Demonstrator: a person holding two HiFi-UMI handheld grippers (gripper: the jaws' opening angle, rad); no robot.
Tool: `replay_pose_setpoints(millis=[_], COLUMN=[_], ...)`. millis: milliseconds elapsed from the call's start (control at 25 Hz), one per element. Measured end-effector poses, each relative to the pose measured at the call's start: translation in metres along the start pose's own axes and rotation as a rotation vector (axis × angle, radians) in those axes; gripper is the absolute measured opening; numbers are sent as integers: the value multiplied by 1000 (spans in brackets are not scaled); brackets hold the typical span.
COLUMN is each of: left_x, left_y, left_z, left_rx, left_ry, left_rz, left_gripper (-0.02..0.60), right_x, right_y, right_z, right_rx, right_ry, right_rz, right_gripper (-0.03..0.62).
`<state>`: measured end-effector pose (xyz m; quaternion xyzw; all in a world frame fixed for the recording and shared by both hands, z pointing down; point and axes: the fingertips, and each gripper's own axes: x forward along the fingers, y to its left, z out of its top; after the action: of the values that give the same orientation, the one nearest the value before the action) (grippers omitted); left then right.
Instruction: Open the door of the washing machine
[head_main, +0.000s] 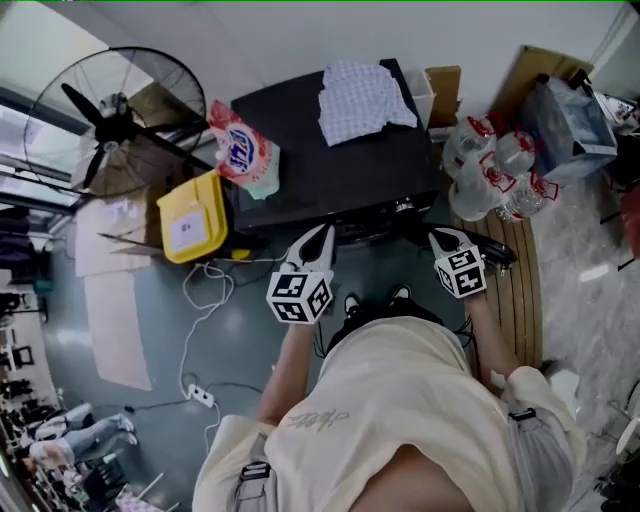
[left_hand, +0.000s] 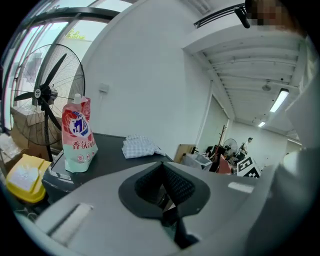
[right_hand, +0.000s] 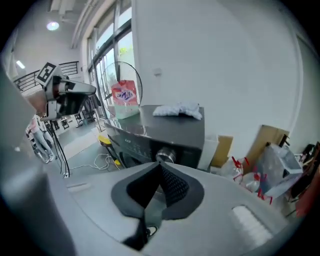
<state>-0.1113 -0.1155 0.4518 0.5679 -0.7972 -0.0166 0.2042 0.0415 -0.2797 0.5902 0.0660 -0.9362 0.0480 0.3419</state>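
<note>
a: where is the washing machine (head_main: 330, 170), and is it open yet?
b: straight ahead of the person, at twelve o'clock. it's a dark, boxy cabinet with a flat matt lid. the round door (right_hand: 126, 160) sits low in the front panel, about eight o'clock from the shiny metal knob (right_hand: 165, 155). it looks closed to me, so the whole job is left.
a: and the grippers?
b: neither touches anything. the left gripper (head_main: 318, 236) and the right gripper (head_main: 443, 238) hover just short of the front panel. each has its jaws pressed together on nothing, and the ribbed black pads meet at a point in both gripper views. i judge one must spread its jaws, drop to the door's edge and pull.
a: what's around it?
b: on the lid there's a crumpled checked cloth (head_main: 365, 100) toward one o'clock. a soft, glossy red-and-white detergent pouch (head_main: 240, 150) stands at the nine o'clock edge. on the floor, a hard yellow plastic container (head_main: 193, 217) lies at eight o'clock, with a wire-caged fan (head_main: 115, 120) at ten. clear water bottles (head_main: 490, 170) with red labels are at three.
</note>
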Motion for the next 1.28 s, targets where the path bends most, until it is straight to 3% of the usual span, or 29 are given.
replay_pose_setpoints(millis=[280, 640, 1280], left_x=[-20, -35, -52], left_y=[7, 11, -3], left_z=[37, 99, 190], left_rx=[15, 93, 226], left_ry=[-100, -219, -372], left_rz=[5, -17, -62], left_gripper=[18, 18, 18], right_x=[-30, -78, -139], right_y=[38, 63, 76], right_z=[100, 204, 287], right_rx=[-141, -220, -280], right_ry=[-198, -455, -679], right_rz=[42, 36, -19], right_gripper=[2, 2, 2])
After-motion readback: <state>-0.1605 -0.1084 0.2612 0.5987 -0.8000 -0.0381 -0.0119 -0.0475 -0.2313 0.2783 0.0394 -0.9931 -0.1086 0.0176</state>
